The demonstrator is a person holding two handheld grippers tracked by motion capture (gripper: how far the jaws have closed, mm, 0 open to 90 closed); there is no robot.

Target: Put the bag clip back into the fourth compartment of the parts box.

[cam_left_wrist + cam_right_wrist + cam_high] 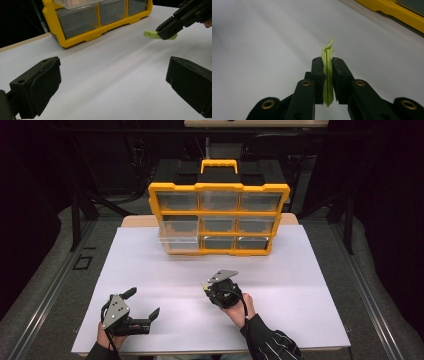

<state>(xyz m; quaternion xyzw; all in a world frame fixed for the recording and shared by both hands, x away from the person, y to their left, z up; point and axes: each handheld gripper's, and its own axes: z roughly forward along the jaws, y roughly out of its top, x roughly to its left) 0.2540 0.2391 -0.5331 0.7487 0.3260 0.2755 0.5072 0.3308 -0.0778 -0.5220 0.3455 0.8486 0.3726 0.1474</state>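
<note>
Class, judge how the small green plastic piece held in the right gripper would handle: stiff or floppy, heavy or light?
The green plastic piece probably is stiff: it juts straight past the right gripper without drooping. Likely light, being thin. Its flat sides suggest it won't roll.

I count one yellow organizer (218,190) with nine drawers, one green clip (327,75) before it, and my two grippers.
</note>
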